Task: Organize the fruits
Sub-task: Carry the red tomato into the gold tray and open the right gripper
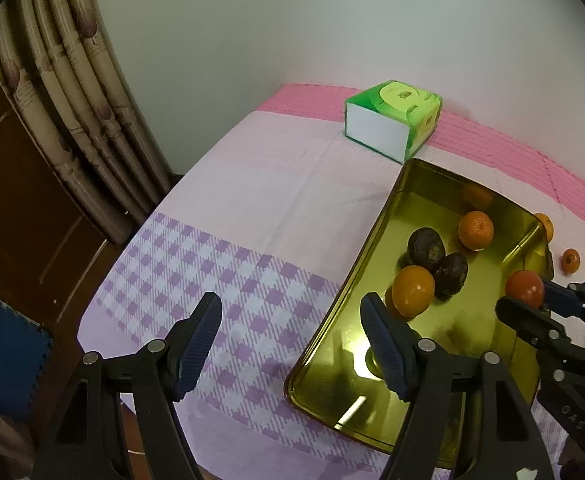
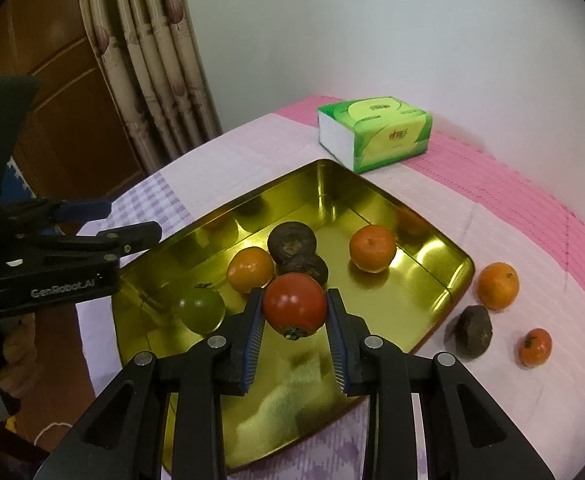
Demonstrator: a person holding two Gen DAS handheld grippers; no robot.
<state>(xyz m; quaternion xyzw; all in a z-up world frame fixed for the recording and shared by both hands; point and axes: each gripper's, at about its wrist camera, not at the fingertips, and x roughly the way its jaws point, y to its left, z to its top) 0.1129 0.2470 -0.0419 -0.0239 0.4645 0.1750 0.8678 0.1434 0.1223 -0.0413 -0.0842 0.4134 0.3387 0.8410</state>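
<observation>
We list the table [image 2: 284,148] first, covered with a cloth that is pink at the far side and purple-checked nearer us. On it sits our gold tray [image 2: 458,276], a shallow rectangular tin with a mirror-like floor. Beyond the tray's far corner lies a green tissue pack [image 2: 388,136], apart from the tray.

Our right gripper [image 2: 294,312] is clamped on a red tomato [image 2: 294,304], one pad on each side, held above the tray's near half. Our left gripper [image 1: 292,344] holds nothing; its jaws stand apart over the tray's left rim, one finger above the checked cloth, the other above the tray floor.

Inside the tray we count: one orange [image 2: 372,249] toward the right wall, a second orange [image 2: 249,269] near the middle, and two dark brown fruits [image 2: 291,242] touching each other just beside it. A green round shape [image 2: 200,310] shows at the left; we cannot tell whether it is a fruit or a reflection.

Outside the tray, on the cloth to its right: a larger orange [image 2: 497,286], a dark brown fruit [image 2: 473,330] near the tray's corner, and a small orange [image 2: 535,347].
</observation>
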